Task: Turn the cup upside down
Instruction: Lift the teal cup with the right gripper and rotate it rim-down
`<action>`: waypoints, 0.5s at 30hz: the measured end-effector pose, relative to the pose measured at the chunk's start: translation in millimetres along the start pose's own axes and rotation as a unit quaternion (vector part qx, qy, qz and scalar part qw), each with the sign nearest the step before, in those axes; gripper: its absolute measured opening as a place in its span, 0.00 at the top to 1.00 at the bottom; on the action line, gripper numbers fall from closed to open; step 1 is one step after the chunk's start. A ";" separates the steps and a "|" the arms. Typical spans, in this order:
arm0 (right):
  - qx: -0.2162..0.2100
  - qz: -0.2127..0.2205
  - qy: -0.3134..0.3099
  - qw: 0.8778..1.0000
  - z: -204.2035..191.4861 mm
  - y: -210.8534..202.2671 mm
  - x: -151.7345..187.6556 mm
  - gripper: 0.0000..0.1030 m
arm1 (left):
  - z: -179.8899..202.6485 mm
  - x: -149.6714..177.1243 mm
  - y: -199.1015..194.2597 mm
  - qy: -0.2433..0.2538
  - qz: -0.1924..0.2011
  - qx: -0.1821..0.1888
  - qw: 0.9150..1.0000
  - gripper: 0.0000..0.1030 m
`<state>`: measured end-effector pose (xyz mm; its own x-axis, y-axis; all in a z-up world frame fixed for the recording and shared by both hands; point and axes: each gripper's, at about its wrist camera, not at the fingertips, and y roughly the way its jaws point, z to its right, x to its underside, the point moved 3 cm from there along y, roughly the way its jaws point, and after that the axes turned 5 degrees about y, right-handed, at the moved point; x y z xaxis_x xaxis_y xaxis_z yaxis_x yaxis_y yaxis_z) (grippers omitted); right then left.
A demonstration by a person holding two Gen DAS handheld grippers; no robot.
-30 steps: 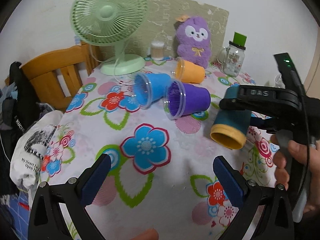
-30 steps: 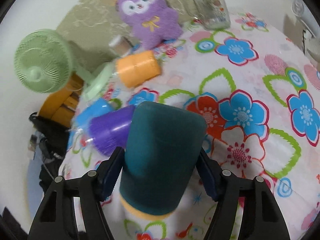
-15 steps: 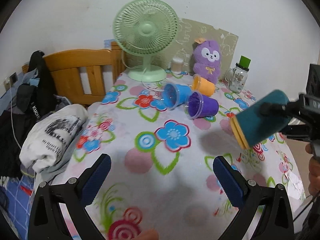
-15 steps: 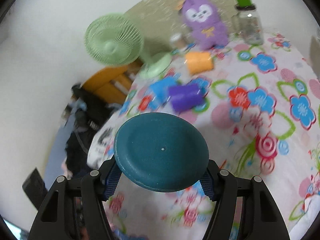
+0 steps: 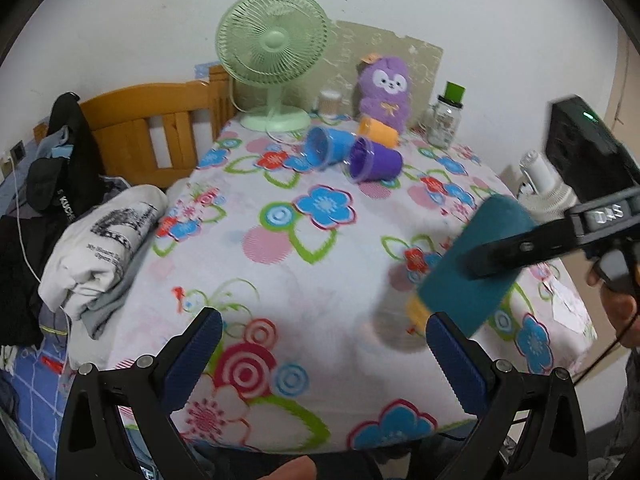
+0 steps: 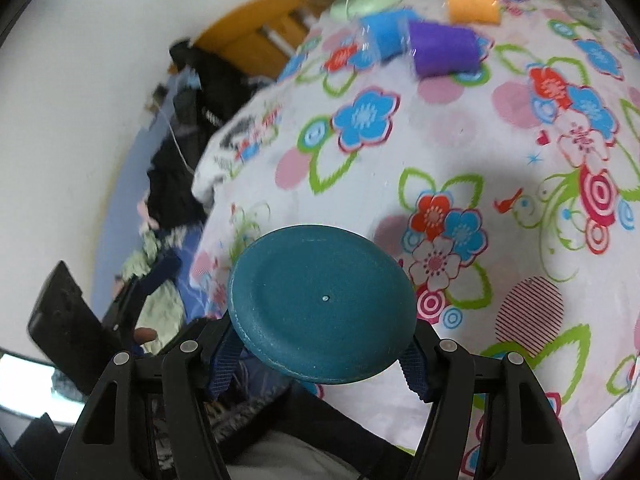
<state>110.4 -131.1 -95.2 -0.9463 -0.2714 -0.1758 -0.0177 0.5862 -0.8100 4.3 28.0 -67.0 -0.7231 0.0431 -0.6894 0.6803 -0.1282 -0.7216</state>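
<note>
Above the tablecloth (image 5: 280, 280), right gripper (image 6: 324, 364) clamps teal cup (image 6: 322, 308) — tilted, mouth-down.

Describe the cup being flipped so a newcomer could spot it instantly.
Start at the flower-print tablecloth and look to its near right edge. There the right tool holds a dark teal plastic cup with a yellow rim above the cloth, tilted mouth-down. The blue, purple and orange cups all lie on their sides near the green fan.

Left wrist view sits back off the near edge of the desk (image 5: 280, 272), facing across it to the fan (image 5: 274, 46) at the wall. Right wrist view hangs close above, angled down. Both catch the purple cup (image 5: 376, 162) (image 6: 444, 50).
</note>
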 end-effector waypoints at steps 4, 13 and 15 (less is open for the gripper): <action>0.037 0.000 0.020 0.999 15.0 16.9 -22.3 0.29 | 8.9 3.3 7.3 -0.009 -0.007 0.009 1.000 0.00; 0.092 0.044 0.013 0.995 24.7 22.1 -49.7 0.20 | 12.5 8.2 21.5 -0.034 -0.026 0.014 0.999 0.00; 0.097 0.053 0.016 0.994 27.3 22.7 -53.3 0.20 | 10.2 6.6 22.9 -0.041 -0.027 0.013 0.999 0.00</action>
<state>169.3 -124.1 -119.4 -0.9492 -0.1901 -0.2506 0.1423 0.4511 -0.8810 13.9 15.3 -87.5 -0.7673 -0.0309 -0.6405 0.6368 -0.1536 -0.7556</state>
